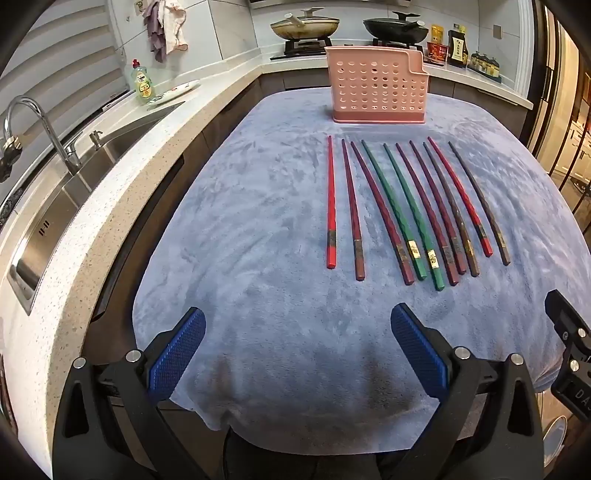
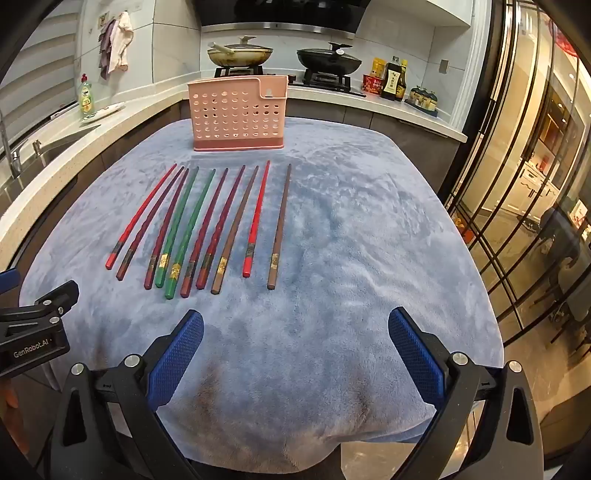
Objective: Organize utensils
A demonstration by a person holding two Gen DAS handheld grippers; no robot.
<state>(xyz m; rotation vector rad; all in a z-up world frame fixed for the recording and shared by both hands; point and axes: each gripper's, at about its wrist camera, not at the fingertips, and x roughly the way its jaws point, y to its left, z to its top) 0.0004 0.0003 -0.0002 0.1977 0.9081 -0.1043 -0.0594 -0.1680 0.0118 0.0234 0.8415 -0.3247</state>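
Observation:
Several chopsticks lie side by side on a blue-grey cloth [image 1: 258, 229], tips toward a pink perforated utensil holder [image 1: 376, 86] at the far end. They are red [image 1: 331, 199], dark red [image 1: 352, 210], green [image 1: 406, 214], maroon and brown [image 1: 480, 203]. In the right wrist view the same row [image 2: 192, 229] lies left of centre, with a brown chopstick [image 2: 280, 225] at its right end and the holder [image 2: 238, 112] behind. My left gripper [image 1: 297, 328] is open and empty above the near cloth. My right gripper [image 2: 295, 328] is open and empty too.
A stone counter with a sink [image 1: 74, 177] and tap [image 1: 44, 125] runs along the left. A dish-soap bottle [image 1: 142, 83] stands by it. Two pans [image 1: 306, 26] sit on the hob behind, with sauce bottles [image 1: 456, 46]. Glass doors [image 2: 535, 166] stand at the right.

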